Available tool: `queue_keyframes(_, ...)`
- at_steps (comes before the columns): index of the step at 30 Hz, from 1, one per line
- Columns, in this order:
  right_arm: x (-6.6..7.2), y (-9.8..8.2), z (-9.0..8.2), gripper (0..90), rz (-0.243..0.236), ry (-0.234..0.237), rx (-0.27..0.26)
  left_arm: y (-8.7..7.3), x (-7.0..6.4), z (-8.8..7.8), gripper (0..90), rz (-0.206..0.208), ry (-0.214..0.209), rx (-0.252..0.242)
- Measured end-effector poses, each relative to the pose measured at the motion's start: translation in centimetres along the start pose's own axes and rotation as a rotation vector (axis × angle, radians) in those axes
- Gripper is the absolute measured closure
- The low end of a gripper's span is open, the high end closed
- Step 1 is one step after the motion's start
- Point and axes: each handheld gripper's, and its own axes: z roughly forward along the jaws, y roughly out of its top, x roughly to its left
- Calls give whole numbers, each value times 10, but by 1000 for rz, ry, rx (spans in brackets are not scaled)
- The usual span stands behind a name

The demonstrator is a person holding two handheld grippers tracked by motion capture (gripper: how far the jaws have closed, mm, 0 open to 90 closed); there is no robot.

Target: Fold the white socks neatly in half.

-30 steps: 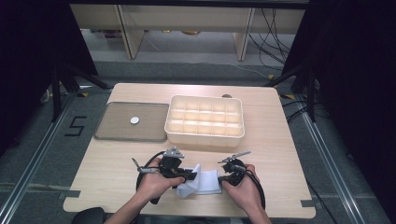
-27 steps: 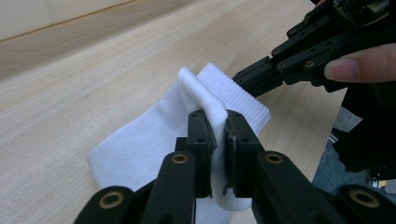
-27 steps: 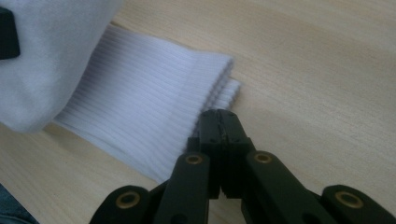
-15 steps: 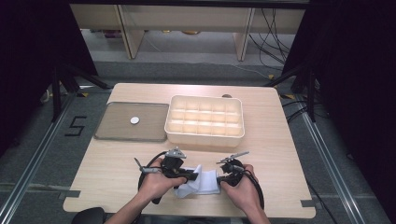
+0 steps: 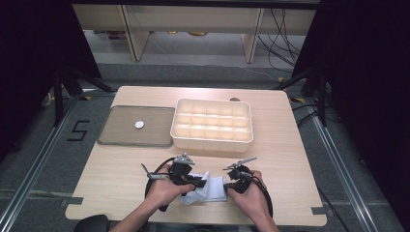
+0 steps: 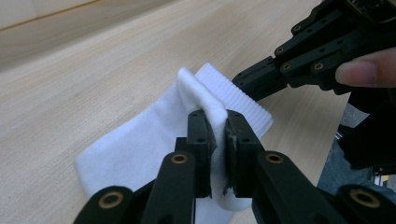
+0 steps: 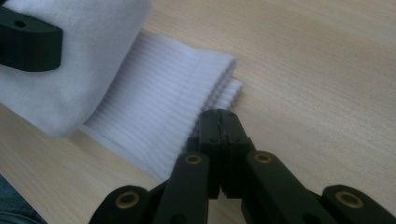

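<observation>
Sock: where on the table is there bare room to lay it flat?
Bare wood lies left of the left gripper, below the grey tray, and right of the right gripper, below the bin. Crowded: the front middle, where both grippers meet at the sock, and the tray and bin filling the middle.

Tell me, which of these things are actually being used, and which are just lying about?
In use: white sock, left gripper clamped on a fold of it, right gripper shut at its ribbed cuff.
Lying about: compartment box, flat grey tray, small white disc.
</observation>
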Motion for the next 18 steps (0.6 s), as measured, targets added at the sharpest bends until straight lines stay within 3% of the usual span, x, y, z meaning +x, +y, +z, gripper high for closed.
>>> queue_keyframes(1,0,0,0,897,0,0,0,0,0,0,815,0,0,0)
queue_keyframes(2,0,0,1,896,6,-34,5,0,0,1,815,1,1,-1)
queue_keyframes(4,1,0,0,897,1,-6,-3,0,-1,2,814,-4,1,-2)
queue_keyframes(16,2,0,2,894,-23,-1,-1,0,-1,8,811,-5,12,1)
queue_keyframes(18,3,0,1,893,-6,-5,3,0,-2,9,811,-4,12,0)
